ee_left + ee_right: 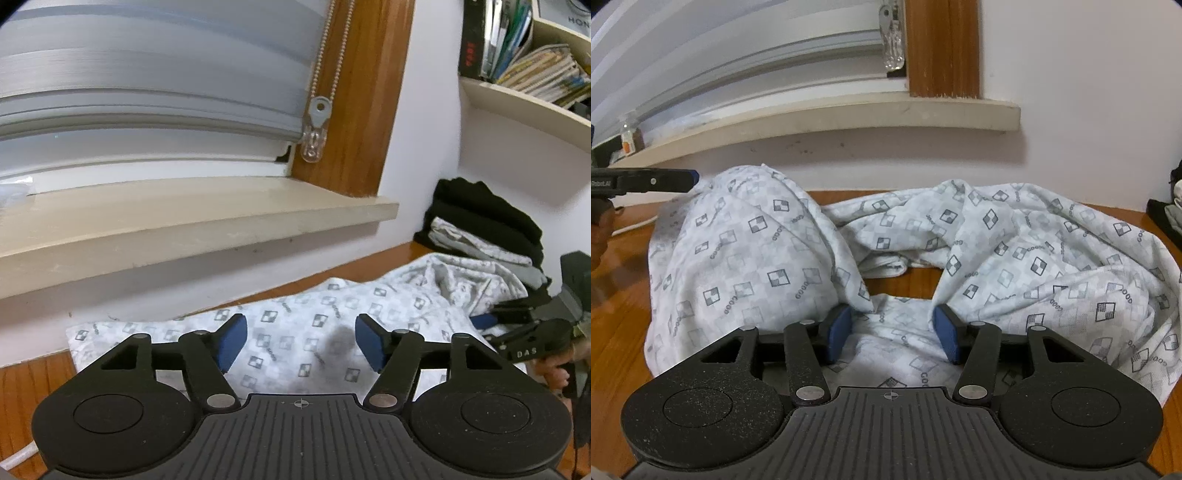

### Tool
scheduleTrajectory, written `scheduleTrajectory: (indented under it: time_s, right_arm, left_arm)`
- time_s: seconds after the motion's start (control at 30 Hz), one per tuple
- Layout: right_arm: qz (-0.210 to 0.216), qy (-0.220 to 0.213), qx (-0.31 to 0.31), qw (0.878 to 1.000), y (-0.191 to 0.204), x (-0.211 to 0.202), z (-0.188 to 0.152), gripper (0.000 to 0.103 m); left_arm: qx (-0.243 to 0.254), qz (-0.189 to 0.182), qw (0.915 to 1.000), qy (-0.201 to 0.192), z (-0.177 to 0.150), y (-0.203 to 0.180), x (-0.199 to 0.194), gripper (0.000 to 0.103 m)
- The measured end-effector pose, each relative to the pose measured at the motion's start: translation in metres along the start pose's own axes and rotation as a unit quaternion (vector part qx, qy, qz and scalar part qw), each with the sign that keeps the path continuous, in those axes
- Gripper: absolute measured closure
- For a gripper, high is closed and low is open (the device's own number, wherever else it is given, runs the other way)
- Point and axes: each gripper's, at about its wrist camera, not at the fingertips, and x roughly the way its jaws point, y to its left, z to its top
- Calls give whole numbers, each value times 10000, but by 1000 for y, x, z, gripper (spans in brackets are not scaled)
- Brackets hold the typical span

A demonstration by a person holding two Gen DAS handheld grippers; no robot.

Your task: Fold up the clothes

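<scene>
A white garment with a grey checker print (pixel 295 332) lies rumpled on the wooden table (pixel 33 376) under the window. My left gripper (pixel 301 343) hovers over its flatter end, jaws open, nothing between the blue pads (pixel 232 343). In the right wrist view the same garment (pixel 746 251) is heaped in two humps. My right gripper (pixel 892 332) sits low at its near edge, jaws apart, with flat fabric lying between the pads but not pinched. The left gripper (pixel 690 179) shows side-on at the far left, the right gripper (pixel 487 325) at the right edge.
A stack of folded dark and grey clothes (pixel 480 229) stands in the back right corner. A beige window sill (pixel 184 221) overhangs the table. A shelf of books (pixel 535 66) hangs above the stack. A white cable (pixel 18 458) lies at the left.
</scene>
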Motion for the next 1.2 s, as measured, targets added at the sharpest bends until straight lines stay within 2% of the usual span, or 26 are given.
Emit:
scheduleTrajectory:
  time_s: [0.13,0.2,0.3,0.4,0.5,0.57,0.63,0.7,0.77,0.87,0.9,0.93,0.97,1.0,1.1,1.2]
  right_arm:
    - [-61,75,-43,9999,1,0,3,51]
    - [-28,257,-34,9997,-1,-2,10,51]
    - [-30,12,-89,10000,-9,-17,25,48]
    - [-368,-215,-142,9990,-21,-25,47,47]
    - [-762,-169,-497,9957,-29,-13,71,47]
    - [-953,28,-649,9933,-34,5,83,47]
    - [-973,343,-827,9912,-39,25,91,46]
    - [-1023,651,-926,9883,-43,43,95,41]
    - [-1016,900,-802,9875,-49,56,97,40]
    - [-938,1004,-517,9892,-59,65,99,40]
    - [-862,1017,-468,9900,-62,65,98,44]
    - [-773,1035,-418,9907,-64,66,97,53]
    - [-622,1038,-404,9918,-65,65,96,85]
    - [-582,997,-478,9922,-63,62,96,95]
    - [-1031,535,-723,9906,-59,46,104,98]
    - [-1441,-272,-617,9873,-64,9,122,99]
  left_arm:
    - [149,-14,9998,164,-5,-3,8,33]
    - [166,25,9993,324,-10,-1,13,33]
    - [152,97,9982,566,-12,4,18,33]
    - [117,111,9980,610,-13,8,19,33]
    - [131,105,9977,658,-13,9,19,33]
    - [162,109,9974,691,-14,10,20,33]
    - [172,97,9974,700,-14,10,21,33]
    - [169,98,9974,691,-13,11,21,33]
    - [188,101,9975,677,-13,10,22,33]
    - [217,93,9974,678,-12,9,22,32]
    - [222,87,9974,684,-13,9,22,32]
    - [221,80,9973,696,-13,9,22,32]
    - [197,68,9971,725,-13,10,23,33]
    - [155,62,9969,765,-14,12,23,33]
    - [124,94,9966,811,-14,13,25,33]
    - [141,125,9963,838,-14,13,25,33]
